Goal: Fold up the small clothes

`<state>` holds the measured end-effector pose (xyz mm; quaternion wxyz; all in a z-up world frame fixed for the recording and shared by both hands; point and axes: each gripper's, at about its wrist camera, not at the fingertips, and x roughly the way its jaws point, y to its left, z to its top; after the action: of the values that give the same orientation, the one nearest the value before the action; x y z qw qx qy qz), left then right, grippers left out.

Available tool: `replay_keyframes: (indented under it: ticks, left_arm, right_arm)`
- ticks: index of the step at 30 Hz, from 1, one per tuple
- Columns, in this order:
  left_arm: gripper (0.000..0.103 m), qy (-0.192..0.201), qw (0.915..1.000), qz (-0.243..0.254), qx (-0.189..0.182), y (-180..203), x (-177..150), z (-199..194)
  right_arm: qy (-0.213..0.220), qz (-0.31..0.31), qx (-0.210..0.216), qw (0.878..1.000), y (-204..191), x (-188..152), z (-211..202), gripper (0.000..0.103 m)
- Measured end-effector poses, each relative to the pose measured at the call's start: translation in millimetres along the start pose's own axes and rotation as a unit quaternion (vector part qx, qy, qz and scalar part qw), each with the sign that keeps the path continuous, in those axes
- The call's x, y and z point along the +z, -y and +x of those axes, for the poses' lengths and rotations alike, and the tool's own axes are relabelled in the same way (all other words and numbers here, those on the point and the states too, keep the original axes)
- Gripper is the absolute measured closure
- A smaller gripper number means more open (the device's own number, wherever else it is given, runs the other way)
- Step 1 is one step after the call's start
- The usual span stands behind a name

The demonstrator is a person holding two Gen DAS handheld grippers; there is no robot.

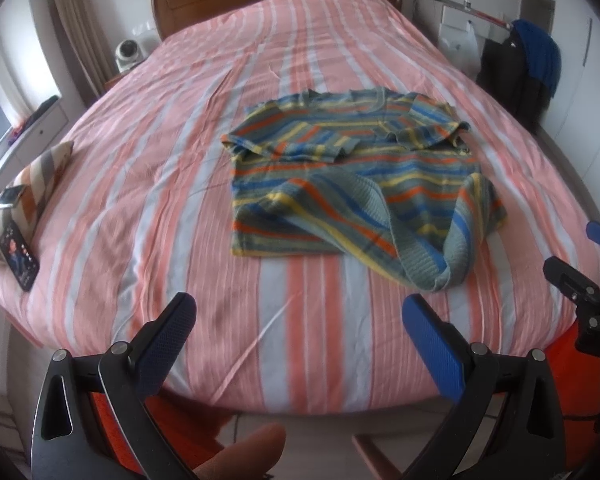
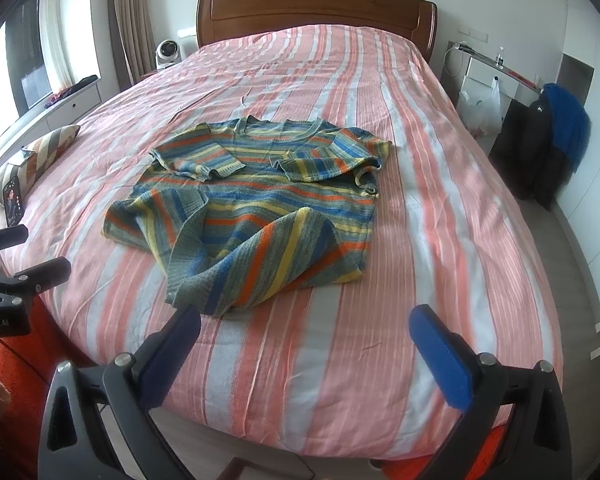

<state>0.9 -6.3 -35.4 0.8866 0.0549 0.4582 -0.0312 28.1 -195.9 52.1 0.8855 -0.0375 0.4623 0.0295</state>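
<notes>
Left wrist view: left gripper (image 1: pixel 298 322) spread wide, holding nothing, over the bed's (image 1: pixel 172 184) near edge. Striped sweater (image 1: pixel 352 184) lies mid-bed, sleeves folded inward, near right hem corner turned up. A phone (image 1: pixel 19 256) leans against a pillow (image 1: pixel 24 196) far left.

Right wrist view: right gripper (image 2: pixel 304 330) wide, holding nothing, just short of the sweater's (image 2: pixel 260 200) rumpled near hem.

A small knitted sweater (image 1: pixel 352 184) (image 2: pixel 260 208) — striped in blue, orange, yellow and grey-green — lies flat on the bed, neckline toward the headboard. Both sleeves are folded in across the chest. Its lower hem is turned up in a loose, rumpled flap over the body.
</notes>
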Motion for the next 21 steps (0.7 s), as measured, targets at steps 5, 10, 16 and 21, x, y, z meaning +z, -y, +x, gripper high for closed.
replay_keyframes:
  ticks: [5,10,16,21]
  left_arm:
    - [0.000,0.000,1.0000,-0.006,0.003,-3.0,1.6,0.9]
    - [0.000,-0.003,0.9999,-0.009,0.008,-4.1,1.7,3.1]
    - [0.000,-0.005,0.9999,-0.009,0.009,-4.5,1.9,4.2]
    - [0.000,-0.006,0.9999,-0.010,0.009,-4.9,1.5,4.6]
  right_arm:
    - [-0.001,-0.004,-0.004,1.000,-2.7,-0.7,2.6,0.000]
    - [-0.003,-0.004,-0.004,1.000,-3.4,-1.2,4.0,0.000]
    - [-0.007,-0.003,-0.001,1.000,-4.4,-0.8,5.1,0.000]
    - [-0.008,-0.004,-0.002,1.000,-5.0,-0.7,6.1,0.000]
